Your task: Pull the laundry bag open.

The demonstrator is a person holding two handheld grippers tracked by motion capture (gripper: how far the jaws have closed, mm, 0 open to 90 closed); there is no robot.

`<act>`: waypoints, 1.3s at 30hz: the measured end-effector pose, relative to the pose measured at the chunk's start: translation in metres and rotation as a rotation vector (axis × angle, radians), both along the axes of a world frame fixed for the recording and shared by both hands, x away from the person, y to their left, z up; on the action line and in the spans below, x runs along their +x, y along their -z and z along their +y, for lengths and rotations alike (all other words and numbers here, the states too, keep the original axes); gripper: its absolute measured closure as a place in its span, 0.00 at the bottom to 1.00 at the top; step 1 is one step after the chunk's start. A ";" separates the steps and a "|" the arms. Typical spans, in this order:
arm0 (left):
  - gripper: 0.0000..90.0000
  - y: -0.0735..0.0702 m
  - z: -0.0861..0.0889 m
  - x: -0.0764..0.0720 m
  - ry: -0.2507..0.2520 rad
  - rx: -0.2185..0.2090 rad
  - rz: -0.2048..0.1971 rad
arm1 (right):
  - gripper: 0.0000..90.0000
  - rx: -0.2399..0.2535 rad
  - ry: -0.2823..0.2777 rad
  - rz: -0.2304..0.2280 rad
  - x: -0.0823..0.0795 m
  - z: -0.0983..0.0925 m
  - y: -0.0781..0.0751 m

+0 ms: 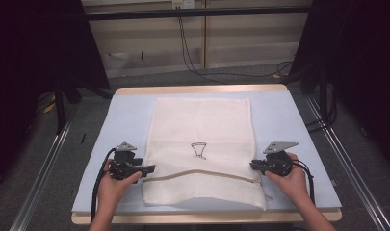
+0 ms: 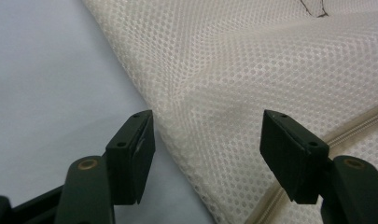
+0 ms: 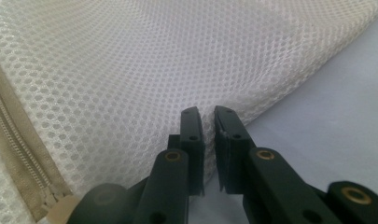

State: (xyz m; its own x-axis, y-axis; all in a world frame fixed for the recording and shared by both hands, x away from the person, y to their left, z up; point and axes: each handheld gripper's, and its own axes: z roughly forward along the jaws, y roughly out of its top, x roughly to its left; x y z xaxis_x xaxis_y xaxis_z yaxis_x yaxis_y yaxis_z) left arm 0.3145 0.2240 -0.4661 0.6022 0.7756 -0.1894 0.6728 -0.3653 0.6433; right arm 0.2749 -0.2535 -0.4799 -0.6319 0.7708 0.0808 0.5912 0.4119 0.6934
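Left hand-held gripper (image 2: 207, 149) gapes over mesh bag (image 1: 202, 139); right hand-held gripper (image 3: 208, 121) nearly closed, grip unclear

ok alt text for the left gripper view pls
The left gripper's two black jaws stand wide open over the edge of a white mesh bag lying on a pale blue table. The bag's beige zipper runs past the right jaw.

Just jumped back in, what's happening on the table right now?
A person works a white mesh laundry bag lying flat on the blue table cover, a gripper at each side edge near the zipper. The left gripper stands open over the bag's edge, not gripping it. The right gripper is nearly shut at the opposite edge; whether it pinches mesh is unclear.
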 end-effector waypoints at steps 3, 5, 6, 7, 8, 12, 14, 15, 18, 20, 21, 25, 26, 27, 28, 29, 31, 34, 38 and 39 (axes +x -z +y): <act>0.41 0.004 -0.002 0.001 -0.002 0.012 0.028 | 0.92 -0.001 -0.004 0.005 0.000 -0.001 0.000; 0.45 0.004 -0.004 0.000 -0.011 0.037 0.024 | 0.92 0.007 -0.007 0.004 0.001 -0.001 0.000; 0.49 0.003 -0.006 -0.001 -0.006 0.055 0.021 | 0.92 0.000 -0.001 0.005 0.000 -0.001 0.000; 0.52 0.003 -0.007 -0.001 -0.001 0.073 0.011 | 0.92 0.002 -0.002 0.000 0.000 0.000 0.000; 0.54 0.003 -0.010 -0.002 -0.005 0.083 0.006 | 0.92 0.003 -0.003 0.000 0.000 0.000 0.000; 0.64 0.001 -0.015 -0.004 -0.014 0.117 0.002 | 0.92 -0.010 0.001 -0.007 0.000 0.001 -0.001; 0.71 0.000 -0.016 -0.004 -0.012 0.117 0.008 | 0.93 -0.018 0.006 -0.003 0.000 0.001 -0.002; 0.79 0.000 -0.016 -0.004 -0.008 0.094 0.025 | 0.94 -0.005 0.011 -0.007 0.000 0.001 -0.002; 0.91 -0.001 -0.016 -0.001 -0.007 0.093 0.045 | 0.94 -0.005 0.006 -0.001 0.003 0.000 -0.002; 0.94 -0.002 -0.015 0.000 -0.019 0.078 0.055 | 0.94 -0.005 0.004 -0.011 0.005 0.000 -0.002; 0.95 -0.002 -0.014 0.001 -0.029 0.069 0.055 | 0.95 -0.008 0.008 -0.009 0.006 0.000 -0.002; 0.96 -0.003 -0.008 0.007 -0.042 0.031 0.034 | 0.95 -0.010 0.010 -0.012 0.011 -0.002 -0.004; 0.96 -0.004 -0.006 0.009 -0.042 0.029 0.033 | 0.95 -0.009 0.005 -0.025 0.013 -0.003 -0.004; 0.96 -0.005 -0.004 0.011 -0.047 0.016 0.032 | 0.95 -0.011 0.017 -0.029 0.015 -0.003 -0.004; 0.96 -0.004 -0.002 0.016 -0.065 0.001 0.022 | 0.95 -0.010 0.018 -0.030 0.017 -0.004 -0.004; 0.96 -0.004 -0.001 0.018 -0.065 -0.003 0.022 | 0.95 -0.002 0.023 -0.034 0.020 -0.004 -0.003; 0.96 -0.003 0.000 0.022 -0.073 -0.005 0.023 | 0.95 -0.004 0.028 -0.031 0.022 -0.004 -0.003; 0.96 -0.004 -0.001 0.026 -0.086 -0.027 0.050 | 0.95 0.000 0.035 -0.041 0.025 -0.004 -0.003; 0.96 -0.009 0.005 0.019 -0.074 -0.030 0.066 | 0.95 -0.004 0.033 -0.044 0.026 -0.005 -0.003; 0.96 -0.009 0.005 0.017 -0.080 -0.038 0.065 | 0.95 -0.003 0.037 -0.046 0.026 -0.004 -0.002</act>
State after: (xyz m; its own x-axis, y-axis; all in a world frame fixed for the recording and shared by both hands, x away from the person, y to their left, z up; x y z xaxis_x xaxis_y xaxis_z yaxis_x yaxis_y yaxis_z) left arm 0.3316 0.2290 -0.4571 0.5242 0.8122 -0.2562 0.7396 -0.2851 0.6097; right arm 0.3007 -0.2579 -0.4775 -0.6062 0.7937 0.0503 0.5738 0.3926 0.7188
